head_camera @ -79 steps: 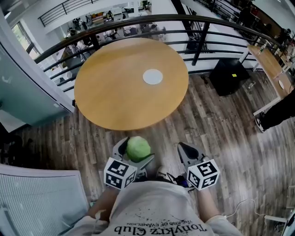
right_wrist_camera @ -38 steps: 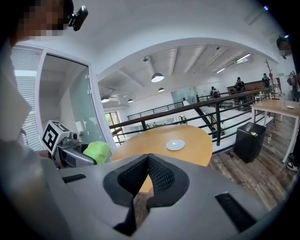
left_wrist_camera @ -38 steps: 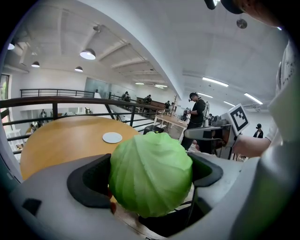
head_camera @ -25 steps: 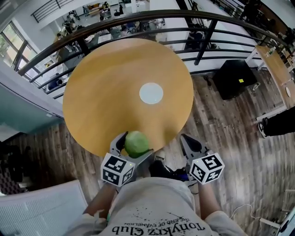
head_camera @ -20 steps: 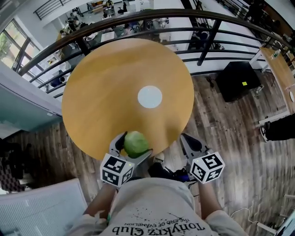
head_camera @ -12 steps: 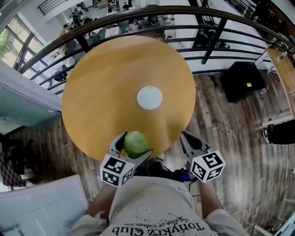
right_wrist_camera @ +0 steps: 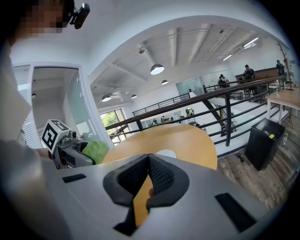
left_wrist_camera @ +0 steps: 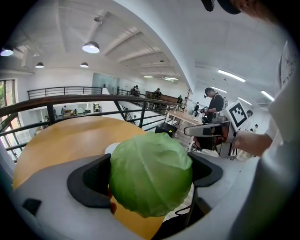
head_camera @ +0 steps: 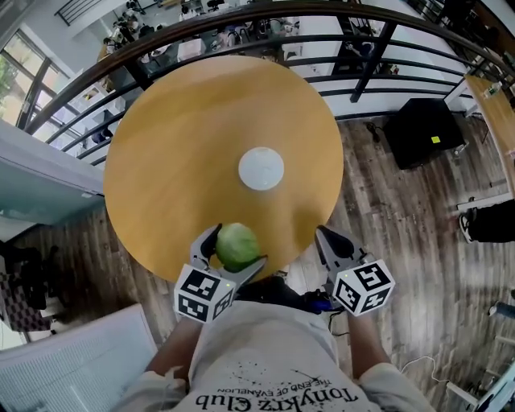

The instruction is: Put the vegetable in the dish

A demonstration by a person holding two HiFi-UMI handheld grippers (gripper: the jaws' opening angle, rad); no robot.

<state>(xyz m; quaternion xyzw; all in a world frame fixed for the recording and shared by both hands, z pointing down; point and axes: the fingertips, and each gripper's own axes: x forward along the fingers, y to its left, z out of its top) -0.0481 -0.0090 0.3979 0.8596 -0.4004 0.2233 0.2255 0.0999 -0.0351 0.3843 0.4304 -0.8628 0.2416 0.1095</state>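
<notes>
**Vegetable:** one small round green cabbage (head_camera: 238, 245), leaves tight and whole. It is carried above the near edge of the table, just in front of the person's chest.

**Handling (judged):** light for its bulk, with a firm core under soft outer leaves that could bruise or slip. Being round, it is likely to roll if let go on a flat surface. The best hold is across the widest part, which is where it is held now.

**Left gripper** (head_camera: 234, 251): jaws clamped on opposite sides of the cabbage.

**Right gripper** (right_wrist_camera: 149, 174): jaws pressed together with nothing between them. It is held level with the other gripper, to the right of the cabbage and clear of it.

**Table** (head_camera: 169, 153): round, with a pale wooden top.

**Dish** (head_camera: 261, 169): small, white, round and shallow, and it appears empty. It sits near the middle of the table, beyond the cabbage and well apart from it. The low rim may not stop a rolling head (judged).

**Railing** (head_camera: 241, 18): dark, curving behind the table's far side.

**Black box** (head_camera: 424, 133): on the plank floor, far right.
</notes>
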